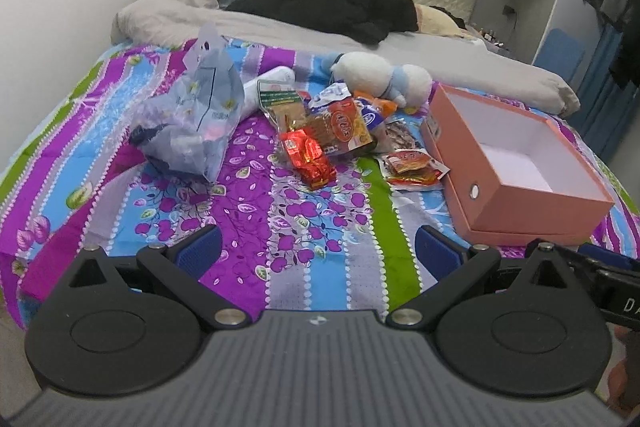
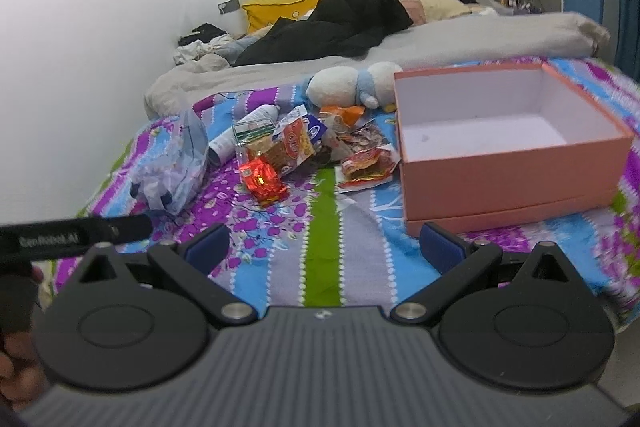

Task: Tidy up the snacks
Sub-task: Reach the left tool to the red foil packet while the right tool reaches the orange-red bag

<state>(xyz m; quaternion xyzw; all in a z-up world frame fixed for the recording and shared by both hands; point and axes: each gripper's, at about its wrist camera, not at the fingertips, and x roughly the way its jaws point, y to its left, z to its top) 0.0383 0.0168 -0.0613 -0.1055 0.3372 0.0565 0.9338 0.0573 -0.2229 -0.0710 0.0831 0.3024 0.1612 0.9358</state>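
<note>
Snacks (image 1: 332, 139) all loose mid-frame, pink box (image 2: 516, 183) right empty; left gripper (image 1: 318, 251) and right gripper (image 2: 324, 247) spread, holding nothing.

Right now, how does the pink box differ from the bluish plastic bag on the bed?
The pink box is rigid, square-edged and open-topped, with a bare white inside; the plastic bag is soft, crumpled and see-through, with things inside. The box lies right of the snack pile, the bag left. Both rest on the bedspread.
</note>
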